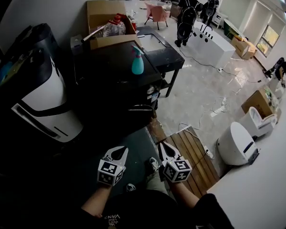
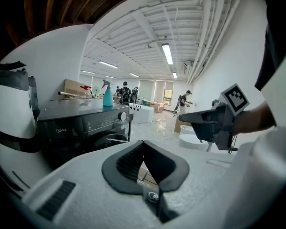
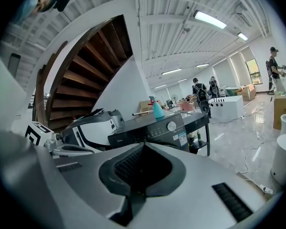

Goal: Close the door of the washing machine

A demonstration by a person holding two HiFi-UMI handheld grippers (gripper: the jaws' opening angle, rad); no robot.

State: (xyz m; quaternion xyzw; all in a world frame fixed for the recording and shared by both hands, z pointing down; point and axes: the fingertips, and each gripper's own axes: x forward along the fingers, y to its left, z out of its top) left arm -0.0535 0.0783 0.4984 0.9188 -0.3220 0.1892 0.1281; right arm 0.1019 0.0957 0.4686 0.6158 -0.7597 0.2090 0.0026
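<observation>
Two handheld grippers hover side by side in front of a black front-loading washing machine [image 1: 115, 87], neither touching it. The left gripper [image 1: 117, 151] and the right gripper [image 1: 165, 148] each have their jaws pressed together with nothing between them. The machine stands against the wall beside a black table [image 1: 169, 57], its round door [image 2: 110, 140] facing the person (a teal spray bottle [image 1: 137, 61] stands upright on top).

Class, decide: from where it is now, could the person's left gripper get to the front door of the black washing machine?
Probably yes. The left gripper, jaws shut, hangs short of the black front-loading washing machine, and nothing stands between it and the round door; it only needs to come closer.
</observation>
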